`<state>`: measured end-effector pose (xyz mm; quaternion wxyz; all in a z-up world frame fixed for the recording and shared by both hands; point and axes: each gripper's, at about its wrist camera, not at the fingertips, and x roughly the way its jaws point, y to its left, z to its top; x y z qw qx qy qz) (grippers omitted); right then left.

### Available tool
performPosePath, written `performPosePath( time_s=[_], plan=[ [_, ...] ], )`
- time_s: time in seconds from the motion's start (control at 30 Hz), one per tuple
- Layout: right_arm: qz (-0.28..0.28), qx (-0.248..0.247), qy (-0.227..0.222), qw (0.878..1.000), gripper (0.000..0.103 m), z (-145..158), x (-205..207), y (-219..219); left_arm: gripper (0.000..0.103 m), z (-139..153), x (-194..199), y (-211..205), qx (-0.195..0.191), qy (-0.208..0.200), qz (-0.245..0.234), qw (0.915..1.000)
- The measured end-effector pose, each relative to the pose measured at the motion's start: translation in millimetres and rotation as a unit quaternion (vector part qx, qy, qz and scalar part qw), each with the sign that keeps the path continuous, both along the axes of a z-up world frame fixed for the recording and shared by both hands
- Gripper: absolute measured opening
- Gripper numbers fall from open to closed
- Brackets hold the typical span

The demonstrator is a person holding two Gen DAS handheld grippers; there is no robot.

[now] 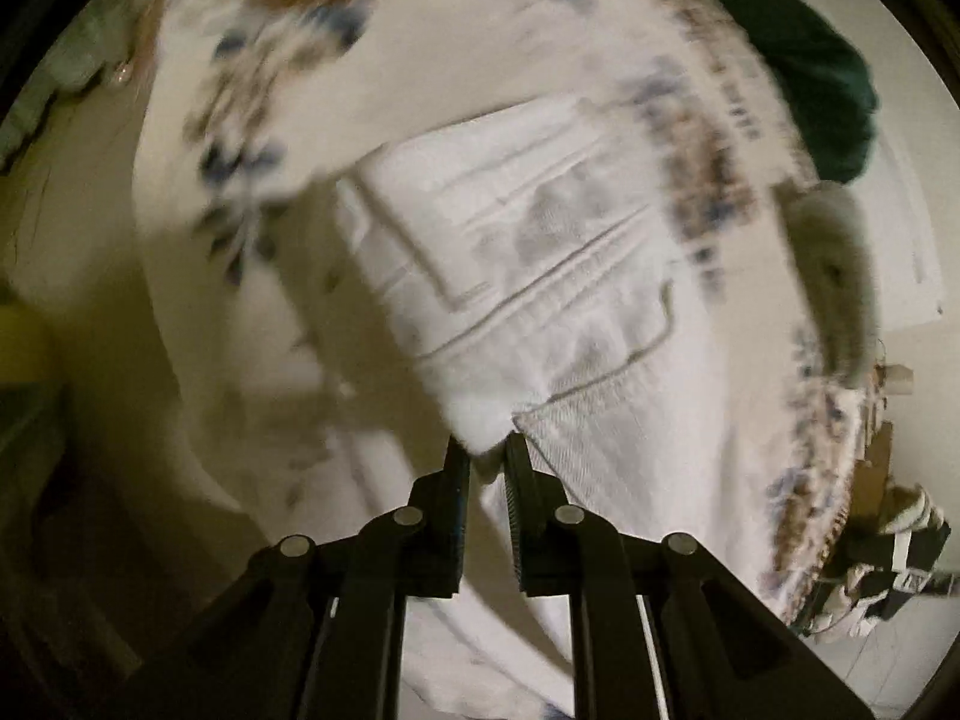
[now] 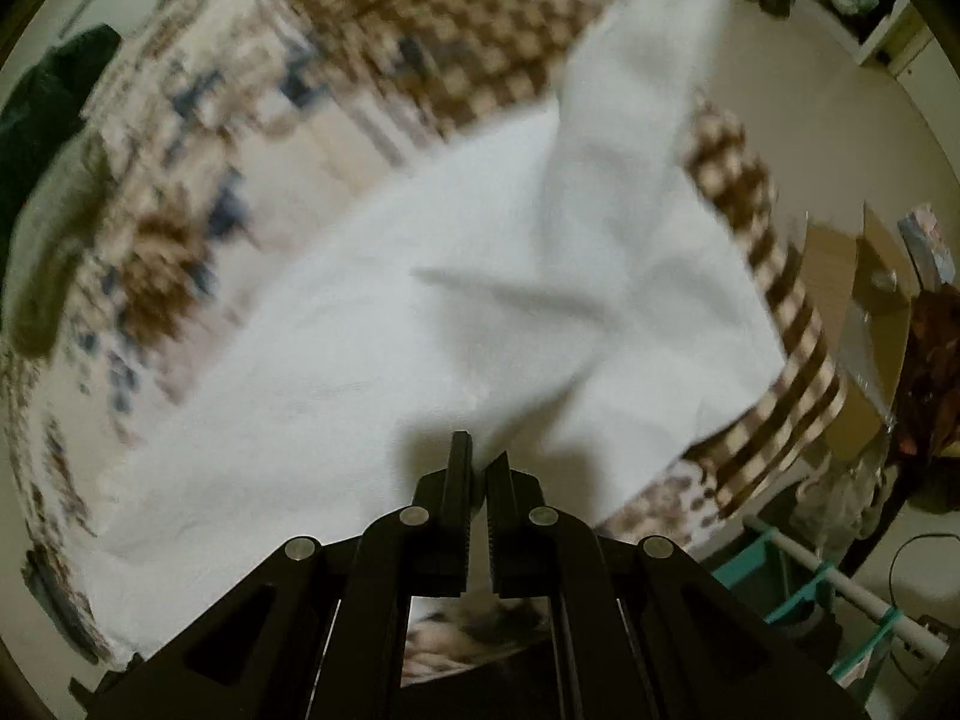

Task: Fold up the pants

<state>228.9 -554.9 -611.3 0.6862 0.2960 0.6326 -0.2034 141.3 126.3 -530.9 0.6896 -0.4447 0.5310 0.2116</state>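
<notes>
The white pants [image 1: 528,276] hang lifted over a patterned bedspread [image 1: 252,72]. In the left wrist view their waistband and pocket seams show, and my left gripper [image 1: 487,450] is shut on an edge of the cloth near the waist. In the right wrist view the pants [image 2: 456,300] spread as a plain white sheet of cloth, with one leg rising to the upper right. My right gripper [image 2: 480,456] is shut on a fold of that cloth. Both views are blurred by motion.
The bedspread [image 2: 456,60] has brown checks and blue and brown flowers. A dark green garment [image 1: 804,60] lies at the bed's far edge. Cardboard boxes [image 2: 864,312] and a teal and white rack [image 2: 840,588] stand on the floor to the right.
</notes>
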Motion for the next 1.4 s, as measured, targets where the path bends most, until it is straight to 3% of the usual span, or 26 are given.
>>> performPosePath(
  time_s=[0.1,0.17,0.33,0.37,0.5,0.57,0.6,0.83,1.0,1.03,1.07,1.1,1.13,1.2,1.27,1.4],
  plan=[
    [-0.011,0.028,0.022,0.999,0.005,-37,-13,-6,0.01,-25,-8,2,-0.013,-0.004,0.014,0.9998],
    [-0.034,0.065,0.021,0.997,0.007,-52,-23,-15,0.01,-22,-3,3,-0.009,-0.022,0.004,0.9997],
    [-0.094,0.105,-0.03,0.99,0.031,-55,-49,-48,0.012,-25,2,7,-0.019,-0.026,0.0,0.9995],
    [-0.108,0.11,-0.039,0.987,0.032,-56,-53,-56,0.014,-27,3,7,-0.025,-0.025,0.007,0.9994],
    [-0.183,0.141,-0.063,0.971,0.032,-72,-67,-87,0.014,-34,4,8,-0.032,-0.034,0.02,0.9987],
    [-0.205,0.146,-0.072,0.965,0.026,-77,-71,-95,0.013,-32,7,4,-0.014,-0.037,0.012,0.9991],
    [-0.209,0.131,-0.072,0.966,0.006,-74,-73,-97,0.012,-31,7,4,-0.007,-0.038,0.01,0.9992],
    [-0.172,0.094,-0.069,0.978,0.004,-38,-100,-96,0.003,-6,-11,18,0.012,-0.04,0.027,0.9988],
    [-0.152,0.088,-0.025,0.984,0.004,-47,-101,-82,0.003,-17,-23,35,-0.009,-0.029,0.037,0.9988],
    [-0.143,0.088,-0.018,0.986,0.009,-51,-100,-82,0.004,-16,-23,34,-0.009,-0.027,0.04,0.9988],
    [-0.142,0.095,-0.016,0.985,0.014,-54,-99,-84,0.005,-14,-24,33,-0.013,-0.029,0.041,0.9987],
    [-0.147,0.104,-0.018,0.983,0.024,-56,-101,-86,0.006,-11,-26,32,-0.02,-0.03,0.038,0.9986],
    [-0.157,0.122,-0.029,0.98,0.036,-57,-101,-86,0.011,-8,-26,30,-0.024,-0.03,0.037,0.9986],
    [-0.173,0.155,-0.046,0.972,0.045,-57,-105,-84,0.025,2,-31,27,-0.025,-0.048,0.04,0.9977],
    [-0.169,0.174,-0.05,0.969,0.045,-58,-106,-75,0.05,8,-30,25,-0.018,-0.063,0.042,0.9969],
    [-0.146,0.202,-0.037,0.968,0.045,-70,-103,-44,0.051,-1,-7,23,-0.001,-0.067,0.03,0.9973]
  ],
)
